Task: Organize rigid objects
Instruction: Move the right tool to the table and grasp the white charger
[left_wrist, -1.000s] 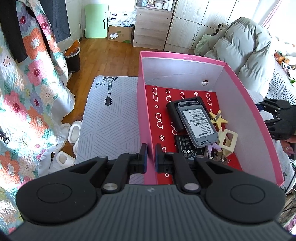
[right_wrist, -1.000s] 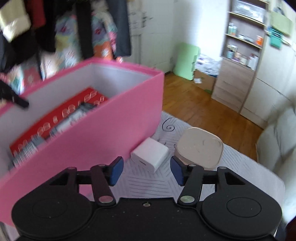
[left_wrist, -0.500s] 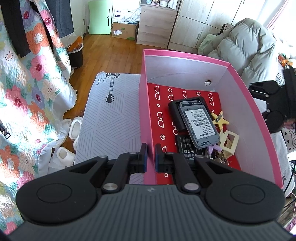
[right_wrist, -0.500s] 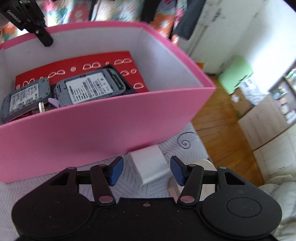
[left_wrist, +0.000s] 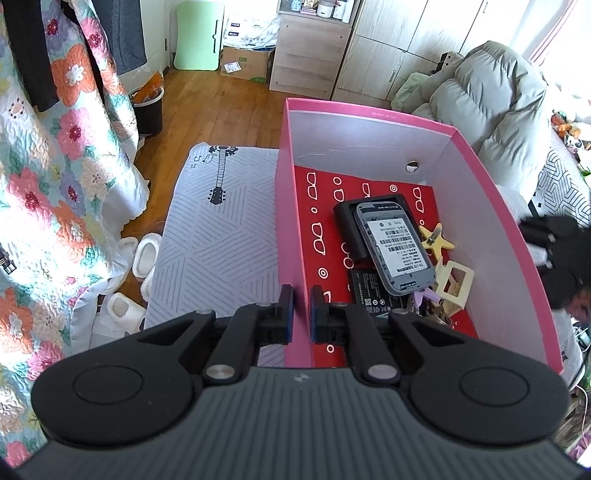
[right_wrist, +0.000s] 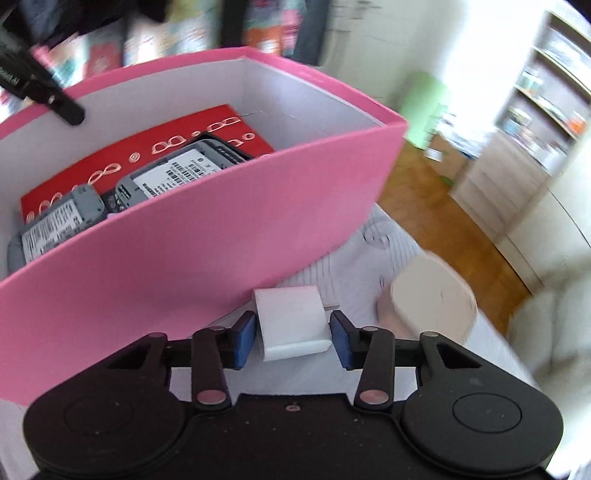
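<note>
Pinching the near left wall of the pink box (left_wrist: 291, 236), my left gripper (left_wrist: 301, 314) has one finger outside and one inside, pressed against the cardboard. Inside the box, on its red floor, lie a grey phone (left_wrist: 393, 247) on a black case (left_wrist: 347, 225), a star-shaped clip (left_wrist: 436, 240) and a cream clip (left_wrist: 456, 282). My right gripper (right_wrist: 292, 338) is spread, its blue pads either side of a white charger (right_wrist: 291, 321) without touching it. The charger sits on the patterned cover (right_wrist: 351, 277) just beside the box's outer wall, with a beige case (right_wrist: 432, 295) near it
</note>
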